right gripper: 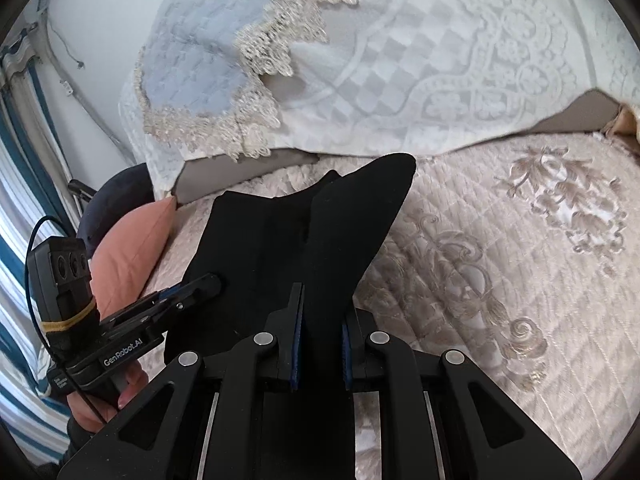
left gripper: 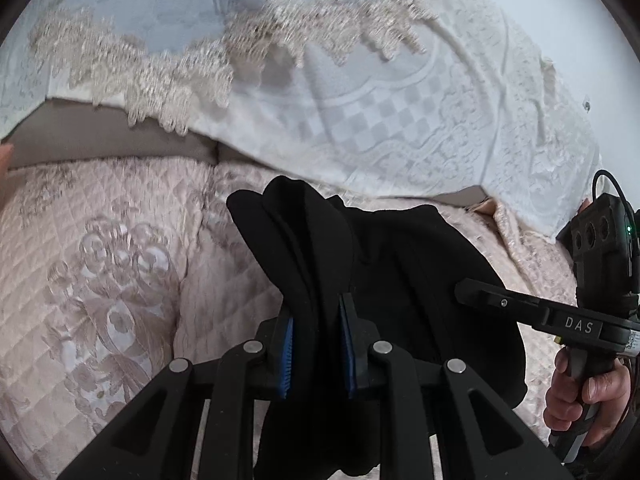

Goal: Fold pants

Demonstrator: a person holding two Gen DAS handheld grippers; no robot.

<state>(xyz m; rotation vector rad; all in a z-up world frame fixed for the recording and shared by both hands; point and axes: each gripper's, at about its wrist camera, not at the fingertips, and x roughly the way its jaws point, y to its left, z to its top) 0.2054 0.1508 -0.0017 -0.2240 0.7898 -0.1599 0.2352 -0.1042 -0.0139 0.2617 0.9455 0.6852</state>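
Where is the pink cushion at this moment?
In the right wrist view, the pink cushion lies at the left end of the quilted sofa seat, just left of the black pants.

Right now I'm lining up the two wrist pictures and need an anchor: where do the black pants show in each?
Left wrist view: black pants at lower centre, pinched in the left gripper.
Right wrist view: pants at centre, pinched in the right gripper.
Shared landmark: the white lace-edged cover behind the pants, above the quilted bedspread.
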